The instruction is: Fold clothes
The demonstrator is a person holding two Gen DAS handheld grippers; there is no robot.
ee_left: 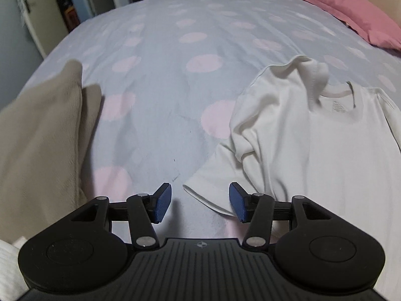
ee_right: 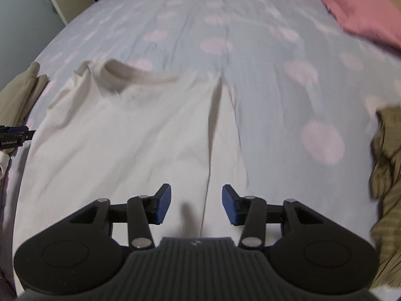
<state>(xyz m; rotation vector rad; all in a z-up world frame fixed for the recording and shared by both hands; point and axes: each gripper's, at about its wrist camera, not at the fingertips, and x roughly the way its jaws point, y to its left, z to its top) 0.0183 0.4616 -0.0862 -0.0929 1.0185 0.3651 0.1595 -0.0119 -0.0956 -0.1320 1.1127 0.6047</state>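
A: How are the grippers held?

B: The left gripper (ee_left: 200, 202) is spread wide, nothing between its blue pads (ee_left: 164, 203). The hem of a sleeve of the white T-shirt (ee_left: 288, 135) is seen in the gap, close to the right-hand pad; contact cannot be judged. The right gripper (ee_right: 196, 204) is likewise spread and empty, poised over the shirt body, with a long crease (ee_right: 213, 135) running forward from between its fingers.

A: What room is left around them?

B: Open bedspread (ee_left: 163, 50), pale grey with pink dots, is seen ahead of the left gripper. That strip is bounded on the left by a beige folded garment (ee_left: 40, 135) and on the right by the shirt's edge. To the right of the right gripper, an olive crumpled garment (ee_right: 387, 165) is found at the frame edge, apart from the shirt. A pink pillow (ee_left: 351, 12) is set at the far right corner of the bed.

A: How is the shirt laid?

B: It is spread mostly flat, collar (ee_right: 132, 74) away from the grippers. One sleeve is bunched and wrinkled, and the fabric near the neck is turned up.
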